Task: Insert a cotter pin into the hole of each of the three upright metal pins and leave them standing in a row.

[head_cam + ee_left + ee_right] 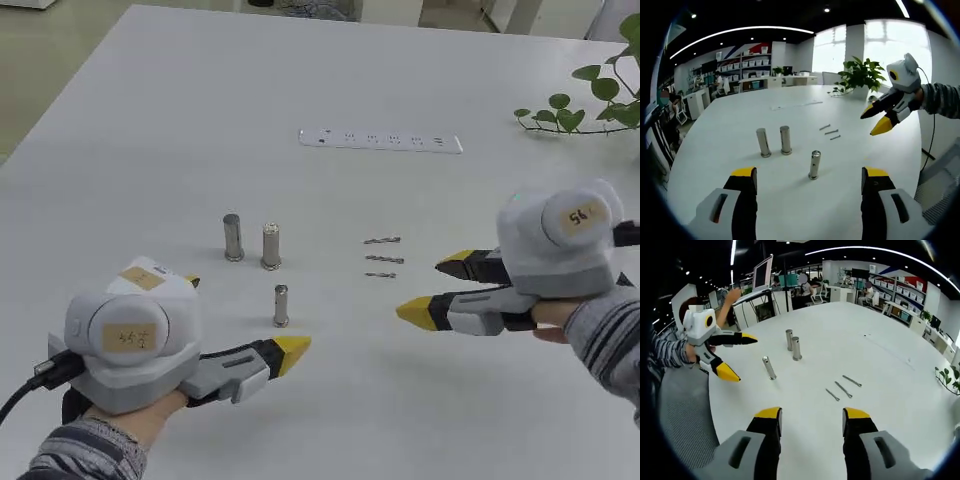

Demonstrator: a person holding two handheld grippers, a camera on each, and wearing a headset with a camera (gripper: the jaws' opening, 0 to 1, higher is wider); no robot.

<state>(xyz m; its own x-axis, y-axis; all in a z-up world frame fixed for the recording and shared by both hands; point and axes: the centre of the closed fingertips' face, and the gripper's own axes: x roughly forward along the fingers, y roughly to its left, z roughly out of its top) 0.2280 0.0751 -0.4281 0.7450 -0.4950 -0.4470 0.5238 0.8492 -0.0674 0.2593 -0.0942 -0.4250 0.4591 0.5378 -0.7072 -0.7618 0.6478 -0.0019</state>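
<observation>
Head view first. On the white table (150, 120), three steel pins upright: back-left metal pin (233, 237) and back-right metal pin (271, 246) close together, front metal pin (281, 305) alone nearer the body, so not lined up as a row. To their right and well apart, three thin pins lying flat and parallel: far cotter pin (382, 240), middle cotter pin (385, 259), near cotter pin (380, 275). Left gripper (241, 315) low at the left, jaws spread wide, empty, one yellow tip near the front metal pin. Right gripper (432, 288) just right of the cotter pins, jaws parted, holding nothing.

Left gripper view next. Own jaws wide apart, front metal pin standing ahead between them, with a dark spot near its top, probably the cross-hole. Right gripper entering from the right, open.

Right gripper view last. Own jaws moderately open, cotter pins ahead and slightly right of centre, none yet in a hole.

On handling, as judgement: cotter pins probably light, stiff and slick on the smooth top, apt to skid or spin when pinched. Best taken across one end, leaving the rest free to thread; head end too small to tell. Metal pins likely dense but narrow-footed and easy to topple, so brace low on the shaft, beneath the hole.
</observation>
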